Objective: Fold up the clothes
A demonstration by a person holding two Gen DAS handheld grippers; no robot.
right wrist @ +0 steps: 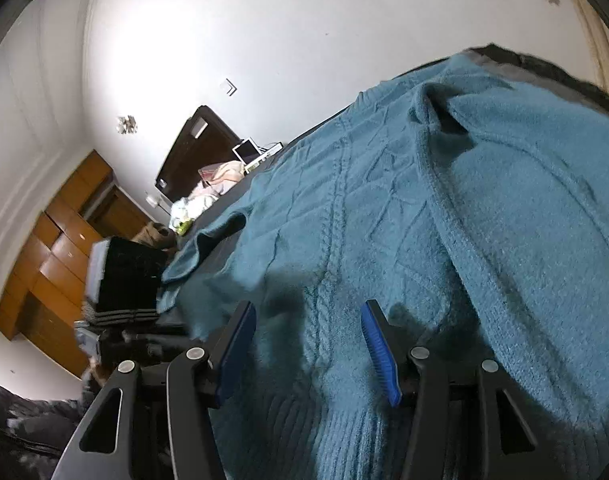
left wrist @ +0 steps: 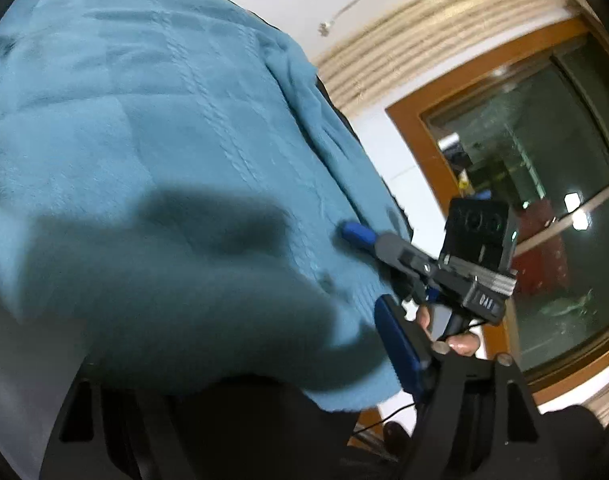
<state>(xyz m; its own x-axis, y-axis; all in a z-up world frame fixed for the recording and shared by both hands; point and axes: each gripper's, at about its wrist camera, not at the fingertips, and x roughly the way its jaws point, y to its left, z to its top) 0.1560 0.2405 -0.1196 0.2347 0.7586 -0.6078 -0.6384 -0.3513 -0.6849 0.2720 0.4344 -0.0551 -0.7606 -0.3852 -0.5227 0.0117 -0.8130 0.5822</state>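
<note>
My right gripper hangs over the ribbed hem of the teal sweater, its blue pads standing apart with cable-knit fabric lying beneath the gap and nothing pinched. The sweater is spread flat over a dark surface, one sleeve folded across its body. From my left gripper only one blue pad shows, beside the sweater's edge, the other hidden behind the cloth, so I cannot tell how it stands. Beyond it a wood-framed window shows.
</note>
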